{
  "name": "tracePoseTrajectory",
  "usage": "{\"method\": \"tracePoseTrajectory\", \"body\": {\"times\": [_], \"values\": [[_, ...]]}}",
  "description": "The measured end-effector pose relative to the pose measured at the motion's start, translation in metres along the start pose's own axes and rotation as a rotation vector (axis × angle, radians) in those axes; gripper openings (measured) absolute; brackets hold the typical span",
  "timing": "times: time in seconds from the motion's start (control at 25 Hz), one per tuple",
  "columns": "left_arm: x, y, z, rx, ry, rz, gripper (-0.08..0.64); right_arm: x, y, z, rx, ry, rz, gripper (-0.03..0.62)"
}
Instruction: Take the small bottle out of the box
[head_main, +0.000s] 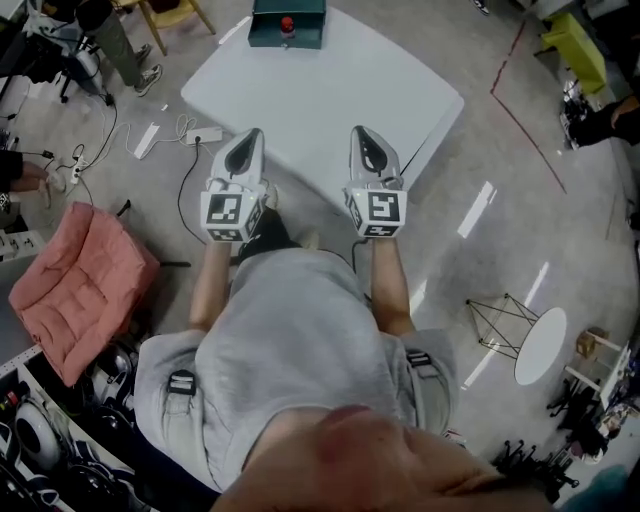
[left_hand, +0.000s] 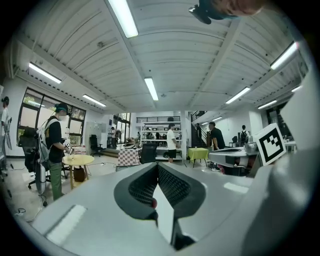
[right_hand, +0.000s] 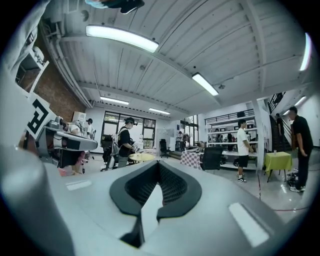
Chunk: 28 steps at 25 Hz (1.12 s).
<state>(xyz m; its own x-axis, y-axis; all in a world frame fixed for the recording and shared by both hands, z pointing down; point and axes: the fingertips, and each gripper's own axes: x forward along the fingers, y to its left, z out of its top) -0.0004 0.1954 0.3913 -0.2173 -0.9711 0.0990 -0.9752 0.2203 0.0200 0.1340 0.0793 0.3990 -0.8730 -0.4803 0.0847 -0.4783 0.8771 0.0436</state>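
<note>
The box (head_main: 265, 30) is dark teal and open-topped. It stands at the far edge of the table, square to the person and well apart from both grippers. The small bottle (head_main: 287, 25) stands inside it, showing only as a red cap with a pale body below; finer detail is too small to tell.

The table (head_main: 320, 95) is white, with rounded corners and nothing else on it. It stands on a grey polished floor (head_main: 500, 200) that mirrors the ceiling lights. On the floor to the left lies a pink cushion (head_main: 75, 285), and to the right stands a round white side table (head_main: 541, 345). A thin red line (head_main: 520, 105) runs across the floor beyond the table, and a white power strip (head_main: 204, 134) lies by its left corner. The gripper views show a wide workshop hall with a ribbed ceiling (left_hand: 165, 65), strip lights, shelves and several people standing about.

The person, in a grey shirt (head_main: 300, 350), holds both forearms forward and side by side at the near edge of the table. The left gripper (head_main: 252, 135) (left_hand: 158, 166) and the right gripper (head_main: 360, 135) (right_hand: 159, 164) point towards the box, level with each other. On each, the jaw tips meet with nothing gripped between them.
</note>
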Motion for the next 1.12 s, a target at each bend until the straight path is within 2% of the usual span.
{"method": "tracePoseTrajectory", "body": {"times": [0.24, 0.4, 0.76, 1.12], "values": [[0.021, 0.047, 0.004, 0.002, -0.006, 0.034, 0.012, 0.055, 0.016, 0.0, 0.006, -0.002, 0.031, 0.003], [0.052, 0.079, 0.01, -0.005, -0.008, 0.016, 0.012, 0.102, 0.02, -0.001, 0.015, 0.018, 0.041, 0.003], [0.133, 0.157, -0.002, -0.027, 0.036, -0.012, 0.012, 0.217, 0.027, -0.003, 0.012, 0.061, 0.052, 0.003], [0.193, 0.222, -0.013, -0.053, 0.072, -0.053, 0.012, 0.307, 0.027, -0.01, 0.011, 0.112, 0.018, 0.003]]}}
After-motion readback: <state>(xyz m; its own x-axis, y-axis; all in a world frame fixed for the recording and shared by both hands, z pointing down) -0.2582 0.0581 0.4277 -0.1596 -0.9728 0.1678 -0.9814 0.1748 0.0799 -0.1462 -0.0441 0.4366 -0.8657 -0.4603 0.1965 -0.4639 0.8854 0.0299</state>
